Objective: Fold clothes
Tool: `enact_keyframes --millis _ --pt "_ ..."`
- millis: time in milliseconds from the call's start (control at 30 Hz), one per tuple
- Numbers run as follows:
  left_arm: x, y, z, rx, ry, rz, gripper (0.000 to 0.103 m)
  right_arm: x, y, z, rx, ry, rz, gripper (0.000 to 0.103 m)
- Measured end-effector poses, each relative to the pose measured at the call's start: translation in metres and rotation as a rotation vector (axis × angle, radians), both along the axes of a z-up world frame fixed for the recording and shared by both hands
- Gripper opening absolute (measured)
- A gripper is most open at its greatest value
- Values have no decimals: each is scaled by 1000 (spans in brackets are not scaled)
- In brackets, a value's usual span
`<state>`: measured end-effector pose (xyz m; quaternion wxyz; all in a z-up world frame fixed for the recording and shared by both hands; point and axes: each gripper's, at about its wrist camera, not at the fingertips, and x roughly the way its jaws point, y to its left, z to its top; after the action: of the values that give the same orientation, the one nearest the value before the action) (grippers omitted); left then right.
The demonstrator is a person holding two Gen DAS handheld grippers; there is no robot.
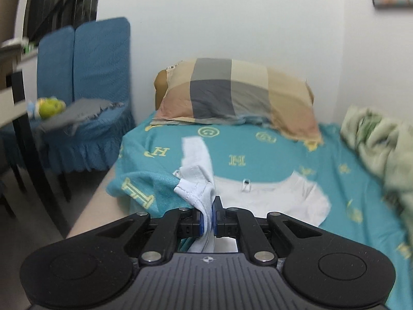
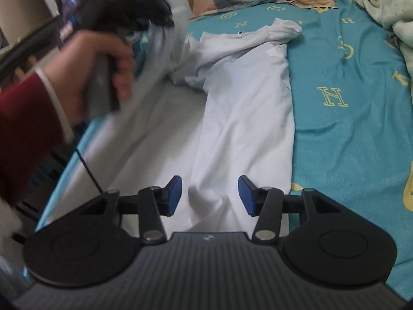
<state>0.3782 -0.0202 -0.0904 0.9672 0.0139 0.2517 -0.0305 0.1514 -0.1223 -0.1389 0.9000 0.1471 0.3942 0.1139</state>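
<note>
Fingers (image 1: 208, 219) pinch shirt (image 1: 271, 196); pillow (image 1: 237, 95) beyond.

A plain white cotton garment (image 2: 247, 118) lies lengthwise on the teal bed sheet with yellow letters (image 2: 343, 134), its long body stretching from the near edge toward the pillow end. Its right half lies mostly flat, with soft creases near the bottom. Its left side is raised off the bed, and a stitched hem corner (image 1: 198, 188) is bunched and lifted. At the top, the neckline shows a small label (image 1: 246, 184).
</note>
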Motion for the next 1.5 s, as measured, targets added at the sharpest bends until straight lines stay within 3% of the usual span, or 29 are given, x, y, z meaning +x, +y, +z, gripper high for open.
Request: enact_keyframes --millis 100,167,233,267,333,400,600,767,900,1100,1333,1500 --pt "3 -15 -15 68 27 -14 6 2 -4 1 36 12 -12 52" --pt "3 -26 -25 140 43 -76 8 2 -7 3 67 11 -20 52" --pt "4 -36 -38 189 83 -158 19 2 -8 7 71 2 -26 52" --pt "2 -38 -45 211 105 -191 33 2 -9 8 70 -1 -30 52" --pt "-3 -43 -57 244 136 -239 45 2 -11 8 70 -3 -39 52" --pt "-9 -41 -60 227 152 -242 63 2 -14 6 65 2 -49 52" --pt "-61 18 -41 120 151 -273 76 2 -19 7 75 2 -70 53" --pt "-102 104 -29 53 169 -137 78 0 -15 8 59 -1 -57 53" --pt "-103 168 -37 -170 196 4 76 -3 -14 6 40 -2 -56 53" --pt "-72 198 -50 -323 199 34 72 -4 -15 -2 17 23 -61 53" --pt "-34 185 -81 -200 216 -46 68 0 -10 -12 -14 39 -55 52" --pt "-12 179 -104 -174 204 -34 55 5 -5 -16 -23 31 -44 52"
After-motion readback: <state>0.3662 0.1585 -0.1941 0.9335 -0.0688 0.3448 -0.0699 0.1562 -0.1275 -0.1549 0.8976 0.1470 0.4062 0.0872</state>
